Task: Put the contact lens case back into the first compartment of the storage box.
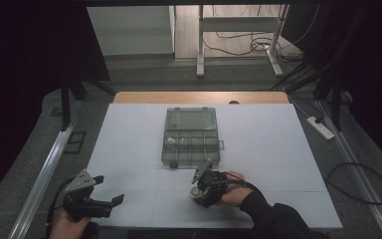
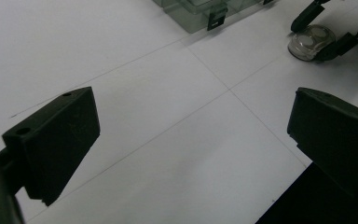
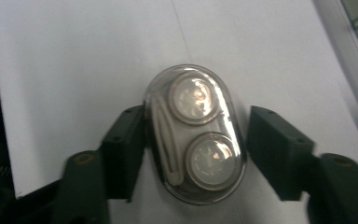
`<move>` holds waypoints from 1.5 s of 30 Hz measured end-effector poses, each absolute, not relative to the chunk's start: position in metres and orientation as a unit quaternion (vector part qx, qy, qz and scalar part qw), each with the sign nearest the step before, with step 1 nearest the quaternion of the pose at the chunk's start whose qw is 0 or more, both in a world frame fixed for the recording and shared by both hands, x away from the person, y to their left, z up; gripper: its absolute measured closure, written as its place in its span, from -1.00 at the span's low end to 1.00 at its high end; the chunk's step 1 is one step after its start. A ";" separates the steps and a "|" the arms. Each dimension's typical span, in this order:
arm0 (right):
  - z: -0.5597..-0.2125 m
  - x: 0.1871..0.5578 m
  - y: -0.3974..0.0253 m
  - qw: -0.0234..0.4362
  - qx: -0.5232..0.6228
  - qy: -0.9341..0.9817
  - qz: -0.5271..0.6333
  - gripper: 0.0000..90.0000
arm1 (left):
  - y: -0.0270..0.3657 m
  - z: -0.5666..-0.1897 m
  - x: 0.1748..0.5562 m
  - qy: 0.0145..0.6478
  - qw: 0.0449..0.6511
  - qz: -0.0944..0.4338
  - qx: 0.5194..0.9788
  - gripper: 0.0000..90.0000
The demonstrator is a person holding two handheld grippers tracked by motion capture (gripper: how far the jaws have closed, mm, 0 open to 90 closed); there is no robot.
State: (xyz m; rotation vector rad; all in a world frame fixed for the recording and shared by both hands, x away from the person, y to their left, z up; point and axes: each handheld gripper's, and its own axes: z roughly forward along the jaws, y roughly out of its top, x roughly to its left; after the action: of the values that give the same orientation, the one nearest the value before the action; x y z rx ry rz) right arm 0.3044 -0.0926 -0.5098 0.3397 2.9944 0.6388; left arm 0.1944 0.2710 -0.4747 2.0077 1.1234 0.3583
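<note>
On the white surface point(image 1: 129, 139), a grey compartment box point(image 1: 191, 138) sits open near the middle. Just in front of it, the right tongs point(image 3: 196, 154) straddle a small clear oval case point(image 3: 195, 133): one jaw touches its side, the other stands just off. The left tongs point(image 2: 191, 140) are spread apart over bare surface, well away from the case.

Both grippers are showing matte black, blocky jaws with small screw holes; the left gripper point(image 1: 110, 200) is wearing a grey three-cornered plate, and the right hand point(image 1: 235, 191) is wearing a black sleeve.
</note>
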 end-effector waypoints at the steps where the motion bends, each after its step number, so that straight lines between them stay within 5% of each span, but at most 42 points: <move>1: -0.509 0.304 -0.092 0.027 0.110 0.972 0.208 -0.02 | 0.271 -0.475 0.194 0.443 0.395 0.141 0.792 -0.95; 45: -0.469 0.327 -0.090 0.030 0.229 0.927 0.296 0.08 | 0.270 -0.475 0.195 0.443 0.394 0.143 0.793 -0.95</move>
State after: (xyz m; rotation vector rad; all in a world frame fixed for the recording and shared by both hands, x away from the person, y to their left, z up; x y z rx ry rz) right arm 0.3270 -0.0896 -0.4690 0.7056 2.8577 0.9142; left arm 0.1949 0.2705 -0.4747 2.0110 1.1247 0.3626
